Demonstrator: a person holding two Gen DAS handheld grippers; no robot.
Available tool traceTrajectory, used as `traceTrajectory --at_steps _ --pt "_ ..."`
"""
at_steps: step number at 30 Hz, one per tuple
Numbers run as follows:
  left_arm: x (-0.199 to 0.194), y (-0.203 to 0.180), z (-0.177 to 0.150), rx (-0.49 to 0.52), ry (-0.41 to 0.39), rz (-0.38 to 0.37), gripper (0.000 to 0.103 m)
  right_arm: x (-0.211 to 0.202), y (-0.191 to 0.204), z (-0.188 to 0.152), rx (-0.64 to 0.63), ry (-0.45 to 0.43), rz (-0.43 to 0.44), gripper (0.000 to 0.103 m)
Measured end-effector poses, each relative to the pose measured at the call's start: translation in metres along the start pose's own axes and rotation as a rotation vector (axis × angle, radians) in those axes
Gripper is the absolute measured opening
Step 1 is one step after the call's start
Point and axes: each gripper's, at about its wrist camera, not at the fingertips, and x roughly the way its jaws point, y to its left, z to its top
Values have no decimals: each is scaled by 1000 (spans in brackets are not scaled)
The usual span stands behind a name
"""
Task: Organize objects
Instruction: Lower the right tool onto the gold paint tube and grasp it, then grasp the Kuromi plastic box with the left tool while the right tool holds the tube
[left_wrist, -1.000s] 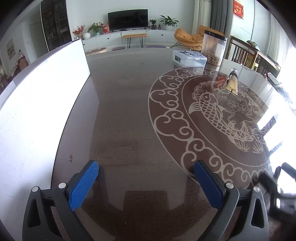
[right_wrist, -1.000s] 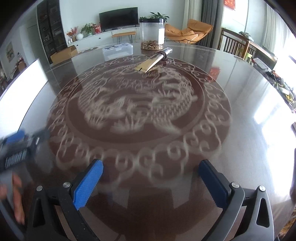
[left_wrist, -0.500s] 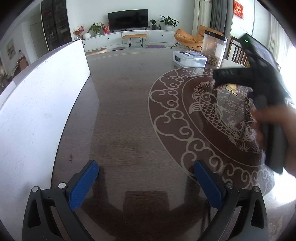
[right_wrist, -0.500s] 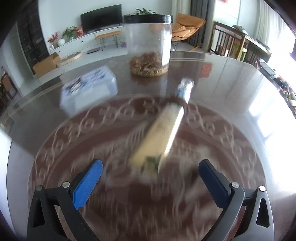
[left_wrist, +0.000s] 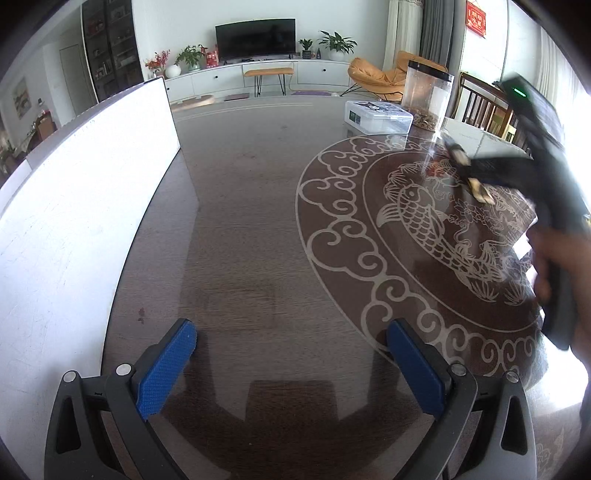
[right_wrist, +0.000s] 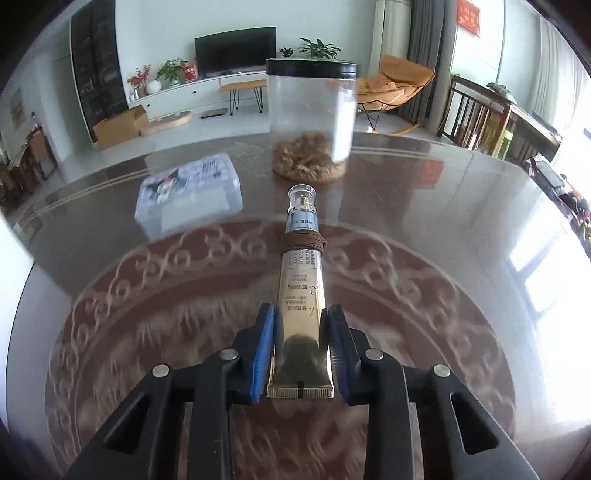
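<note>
Jaws: right gripper pinching gold tube at crimped end; left gripper spread, empty. Tube grasped, not yet placed; jar, box untouched on tabletop.

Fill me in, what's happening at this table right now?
A person is tidying a glass-topped table with two handheld claws. The right claw is shut on the crimped end of a gold cosmetic tube, cap pointing at a clear jar and a plastic box. The left claw hangs open over bare tabletop, holding nothing.
</note>
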Motion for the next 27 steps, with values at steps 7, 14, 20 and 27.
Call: traceTrajectory --at_steps 7,14,20,27 --pt "0 0 0 0 0 0 103 -64 -35 -81 -11 -7 21 30" --pt "2 -1 1 0 3 0 103 -104 -57 -134 55 -14 70 33" --pt "10 -10 15 17 5 -12 103 -110 -63 -140 76 -18 121 47" --pt "56 -41 81 172 5 -121 103 -105 -48 -139 1 9 96 82"
